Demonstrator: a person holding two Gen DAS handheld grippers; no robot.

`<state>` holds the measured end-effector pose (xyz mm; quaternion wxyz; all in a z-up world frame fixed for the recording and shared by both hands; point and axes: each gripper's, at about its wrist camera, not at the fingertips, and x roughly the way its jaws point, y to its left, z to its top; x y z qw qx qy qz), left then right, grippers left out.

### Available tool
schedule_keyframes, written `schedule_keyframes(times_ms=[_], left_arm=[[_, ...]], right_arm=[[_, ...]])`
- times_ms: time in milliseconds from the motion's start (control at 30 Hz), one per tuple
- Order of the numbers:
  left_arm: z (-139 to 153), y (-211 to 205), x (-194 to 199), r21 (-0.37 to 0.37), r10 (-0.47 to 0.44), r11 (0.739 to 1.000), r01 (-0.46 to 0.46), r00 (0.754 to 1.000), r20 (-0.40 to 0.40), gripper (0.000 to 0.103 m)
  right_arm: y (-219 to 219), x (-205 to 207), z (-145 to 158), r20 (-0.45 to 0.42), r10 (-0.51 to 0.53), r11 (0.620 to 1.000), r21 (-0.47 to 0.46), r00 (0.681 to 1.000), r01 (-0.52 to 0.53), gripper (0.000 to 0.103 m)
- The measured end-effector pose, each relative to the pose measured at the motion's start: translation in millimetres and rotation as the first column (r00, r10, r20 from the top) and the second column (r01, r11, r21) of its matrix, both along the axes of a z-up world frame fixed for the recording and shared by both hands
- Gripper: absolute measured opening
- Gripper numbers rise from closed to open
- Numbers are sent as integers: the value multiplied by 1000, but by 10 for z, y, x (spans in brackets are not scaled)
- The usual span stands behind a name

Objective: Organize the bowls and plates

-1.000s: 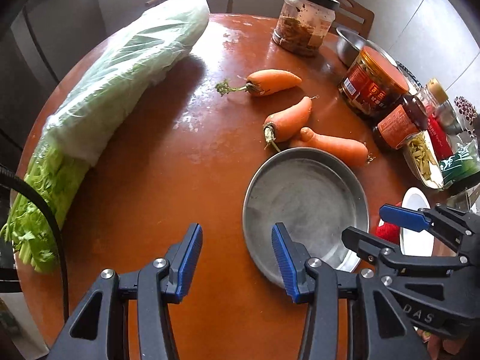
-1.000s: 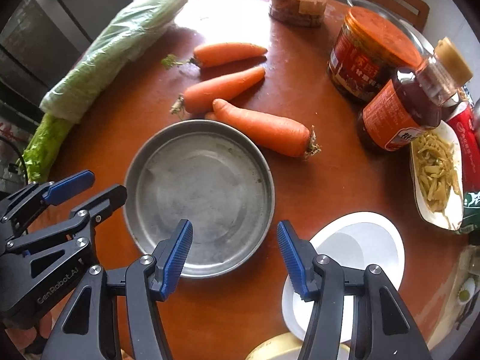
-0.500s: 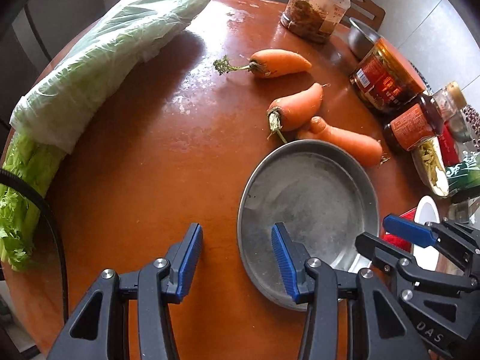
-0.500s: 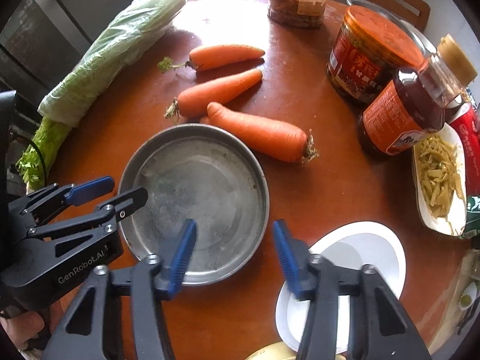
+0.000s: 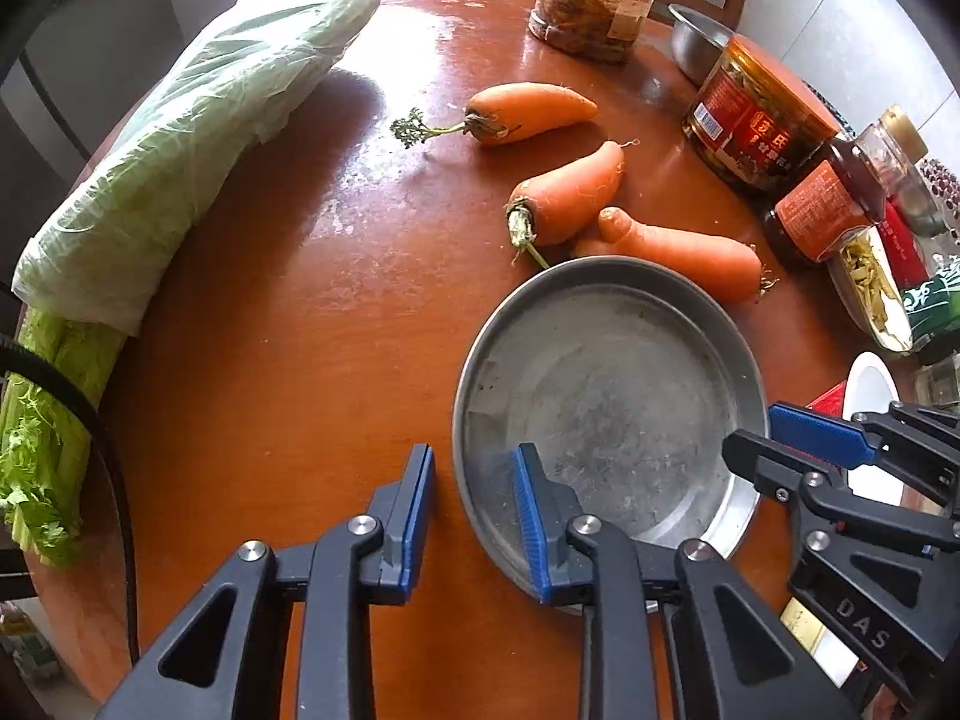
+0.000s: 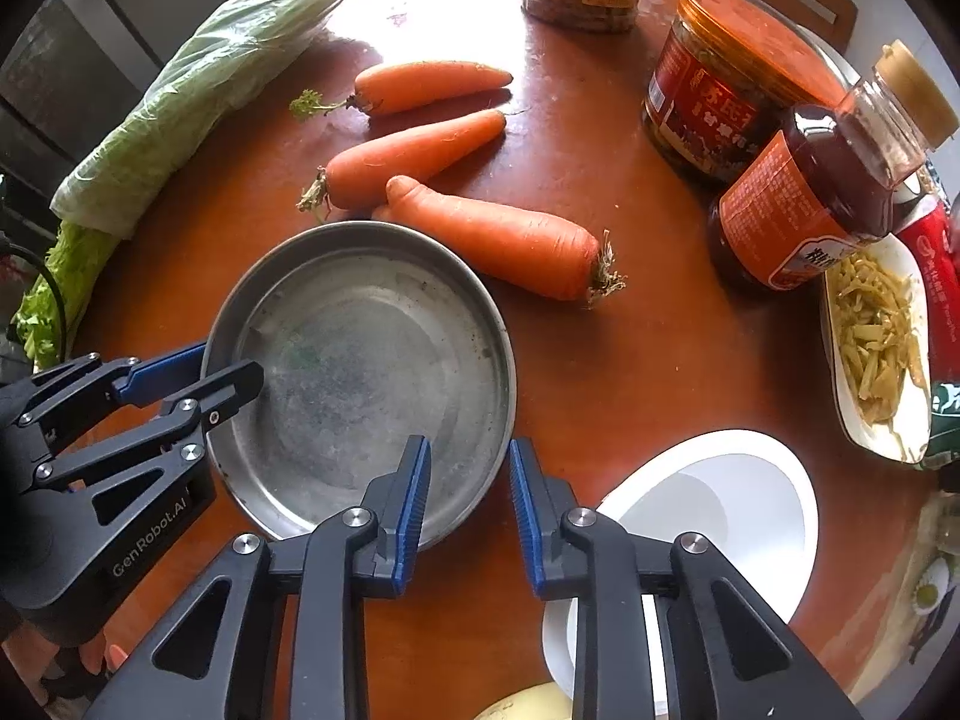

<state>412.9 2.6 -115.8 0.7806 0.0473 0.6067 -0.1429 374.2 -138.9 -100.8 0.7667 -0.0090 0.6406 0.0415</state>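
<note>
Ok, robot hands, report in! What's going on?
Left gripper and right gripper open, each straddling the metal plate rim. Plate flat on table. Carrot touching its far edge.

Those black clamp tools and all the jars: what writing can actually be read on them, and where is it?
"GenRobot.AI": on the left gripper, seen from the right wrist view.
"DAS": on the right gripper, seen from the left wrist view; any further letters run out of sight.
Red-lidded jar: large Chinese characters, too blurred to quote.
Sauce bottle: orange label, print too small.
Red can: too distorted.
Clear jar: paper label unreadable.
</note>
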Motion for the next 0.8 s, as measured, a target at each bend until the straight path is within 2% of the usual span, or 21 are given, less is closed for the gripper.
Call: schedule_keyframes(times_ms=[267,533,633,800], left_arm=[[3,-23,9,5,-4,1000,4,1000,4,27],[6,-44,49,0,0,1000,0,1000,11,27],[14,-30,41,-3,0,1000,0,1000,15,27],[17,-16,31,14,2,1000,-3,999,37,11]], right_arm=[[14,59,-43,-9,-11,999,-38,1000,11,17],[75,233,-109,-19,5,997,-77,1000,-6,17],[67,240,-119,-26,-15,998,-60,1000,13,17],[27,226,-112,-21,-36,997,-71,999,34,7]])
